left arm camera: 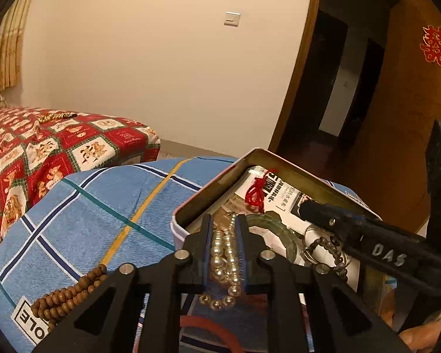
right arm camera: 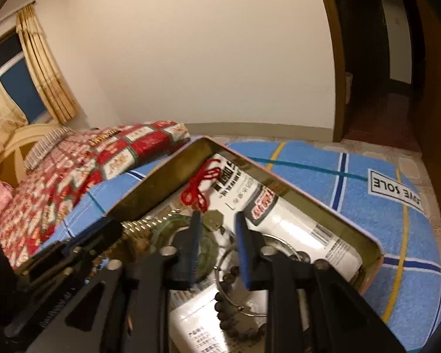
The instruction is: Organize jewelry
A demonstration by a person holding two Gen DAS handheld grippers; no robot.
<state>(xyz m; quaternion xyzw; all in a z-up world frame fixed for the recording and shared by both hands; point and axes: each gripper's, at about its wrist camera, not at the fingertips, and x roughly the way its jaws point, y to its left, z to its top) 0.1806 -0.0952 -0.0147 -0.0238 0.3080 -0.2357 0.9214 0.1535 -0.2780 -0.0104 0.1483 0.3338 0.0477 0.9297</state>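
My left gripper (left arm camera: 224,220) is shut on a pearl necklace (left arm camera: 225,260), held over the near left corner of an open metal tin (left arm camera: 220,181). The strand hangs down between the fingers. Inside the tin lie a red cord (left arm camera: 257,192), a green bangle (left arm camera: 279,229), a silver ring bangle and a dark bead bracelet (left arm camera: 332,245). My right gripper (right arm camera: 217,220) is open and empty above the tin (right arm camera: 308,206), over the green bangle (right arm camera: 173,223) and dark beads (right arm camera: 229,303). It shows in the left wrist view (left arm camera: 305,207) too.
A brown wooden bead strand (left arm camera: 73,294) lies on the blue plaid cloth (left arm camera: 103,206) left of the tin. A red patterned bed (left arm camera: 29,153) with a gold bracelet (left arm camera: 56,115) stands behind. Printed paper lines the tin. A doorway opens at right.
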